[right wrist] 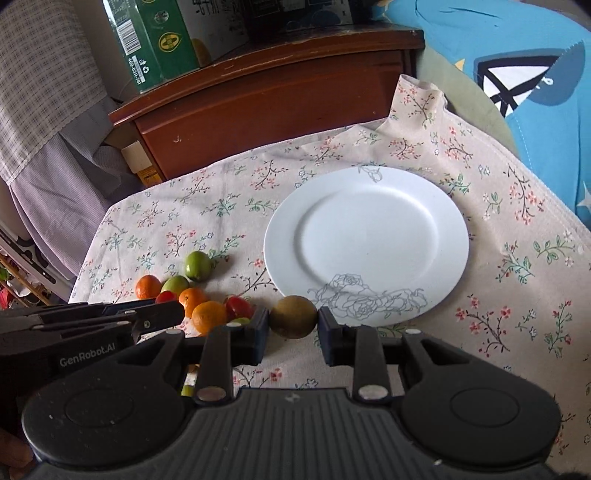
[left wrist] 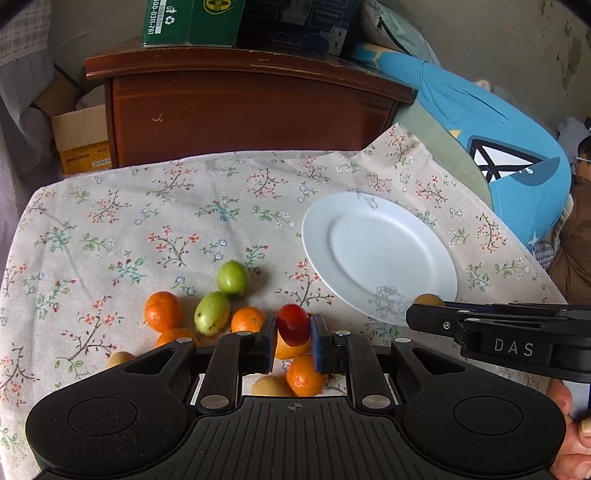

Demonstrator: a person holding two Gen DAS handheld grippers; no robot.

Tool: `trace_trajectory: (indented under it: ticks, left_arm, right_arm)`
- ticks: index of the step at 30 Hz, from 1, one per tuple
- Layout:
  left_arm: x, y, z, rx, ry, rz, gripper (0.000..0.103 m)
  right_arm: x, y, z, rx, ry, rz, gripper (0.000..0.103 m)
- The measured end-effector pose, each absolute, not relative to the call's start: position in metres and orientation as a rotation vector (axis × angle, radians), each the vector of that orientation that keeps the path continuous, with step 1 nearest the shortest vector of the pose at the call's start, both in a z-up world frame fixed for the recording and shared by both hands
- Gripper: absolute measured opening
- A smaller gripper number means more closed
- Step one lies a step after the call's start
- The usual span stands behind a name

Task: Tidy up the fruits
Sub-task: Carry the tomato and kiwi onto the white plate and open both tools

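My left gripper [left wrist: 293, 334] is shut on a small red fruit [left wrist: 293, 325], held above a heap of fruit on the flowered cloth. In that heap lie small oranges [left wrist: 162, 311], two green fruits [left wrist: 232, 277] and brownish ones [left wrist: 271, 386]. My right gripper [right wrist: 293, 325] is shut on a brown round fruit [right wrist: 293, 316], just short of the near rim of the white plate [right wrist: 369, 236]. The plate [left wrist: 376, 254] holds nothing. In the left wrist view the right gripper [left wrist: 424, 306] reaches in from the right with the brown fruit [left wrist: 428, 299] at its tip.
A dark wooden cabinet [left wrist: 251, 107] stands behind the table with a green carton [left wrist: 192, 22] on top. A blue cushion [left wrist: 498, 140] lies at the right. A cardboard box [left wrist: 81, 136] sits at the left. A hand [left wrist: 572, 435] grips the right tool.
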State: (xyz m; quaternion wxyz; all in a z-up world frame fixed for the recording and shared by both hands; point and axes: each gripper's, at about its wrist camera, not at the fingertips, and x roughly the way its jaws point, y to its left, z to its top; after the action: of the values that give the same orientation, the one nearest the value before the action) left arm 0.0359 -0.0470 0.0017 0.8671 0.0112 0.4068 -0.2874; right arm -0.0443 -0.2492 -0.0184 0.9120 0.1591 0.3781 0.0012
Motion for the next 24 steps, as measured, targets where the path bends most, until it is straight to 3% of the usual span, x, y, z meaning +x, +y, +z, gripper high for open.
trace_trajectory:
  ticks: [24]
  left_arm:
    - [0.076,-0.127,-0.033,-0.031,0.889,-0.752,0.018]
  right_arm:
    - [0.009,-0.316,-0.049,0.411,0.786,-0.152,0.031]
